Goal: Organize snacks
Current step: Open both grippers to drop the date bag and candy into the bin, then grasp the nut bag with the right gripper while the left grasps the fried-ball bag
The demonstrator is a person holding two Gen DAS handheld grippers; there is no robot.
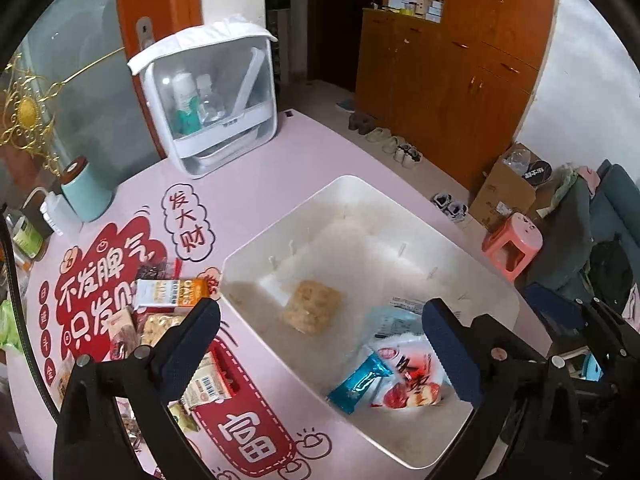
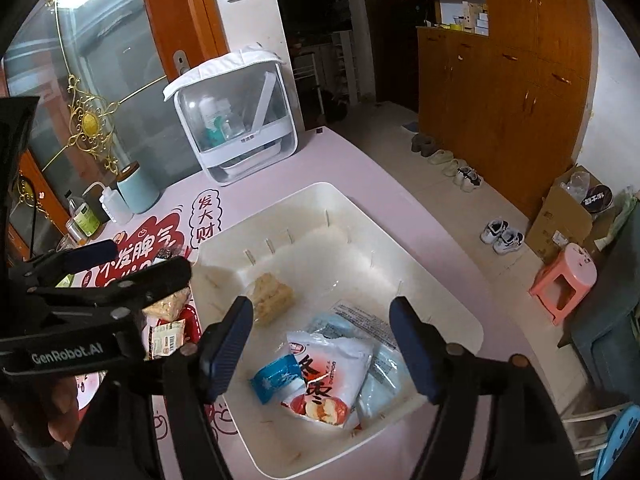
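A white bin (image 1: 404, 200) (image 2: 448, 308) sits on the pink table. It holds a tan cracker pack (image 1: 310, 312) (image 2: 272, 298), a blue wrapped snack (image 1: 358, 380) (image 2: 276, 378), a red-and-white date bag (image 1: 412, 376) (image 2: 328, 376) and a pale blue packet (image 2: 376, 384). My left gripper (image 1: 320, 308) is open and empty above the bin's left edge. My right gripper (image 2: 322, 308) is open and empty above the bin. Loose snacks lie left of the bin: an oat bar (image 1: 174, 294) and several other packs (image 1: 204, 380) (image 2: 166, 336).
A white storage box with bottles (image 1: 212, 96) (image 2: 236, 120) stands at the back of the table. A mint canister (image 1: 86, 192) (image 2: 136, 188) and squeeze bottle (image 2: 114, 206) stand at the left. A pink stool (image 1: 512, 244) and shoes are on the floor to the right.
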